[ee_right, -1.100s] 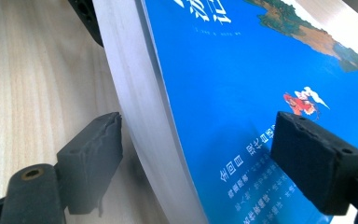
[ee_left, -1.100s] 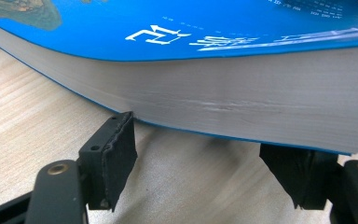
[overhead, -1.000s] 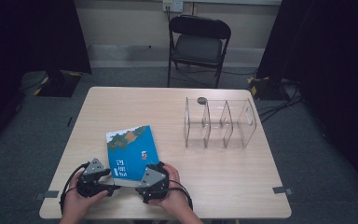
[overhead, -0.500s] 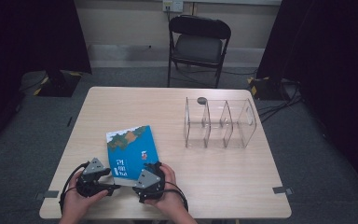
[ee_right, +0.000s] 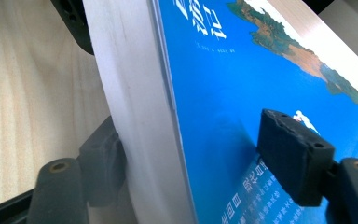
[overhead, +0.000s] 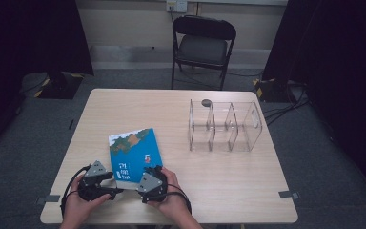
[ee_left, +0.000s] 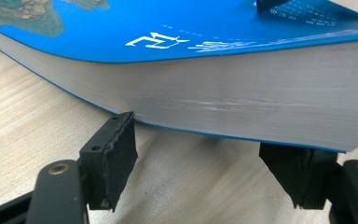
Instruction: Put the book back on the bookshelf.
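Note:
A thick blue book [overhead: 133, 152] lies on the wooden table [overhead: 171, 109], near the front left. Both grippers meet at its near edge. My left gripper [overhead: 114, 185] is open, its jaws spread low along the white page edge [ee_left: 242, 107], one tip touching the bottom cover. That gripper [ee_left: 203, 149] has nothing between its pads. My right gripper [overhead: 136, 184] straddles the book's corner, which is raised a little off the table. In the right gripper view, one jaw of it [ee_right: 193, 135] sits under the pages and the other hovers over the blue cover [ee_right: 242, 93] with a gap.
A clear plastic organizer [overhead: 224, 126] with three compartments stands at the right middle of the table. A small dark round object [overhead: 206, 102] lies just behind it. A black folding chair [overhead: 202, 43] stands beyond the far edge. Tape marks the front corners.
My right gripper has edged slightly left, closer onto the book's near edge. The left gripper and the book stay about where they were.

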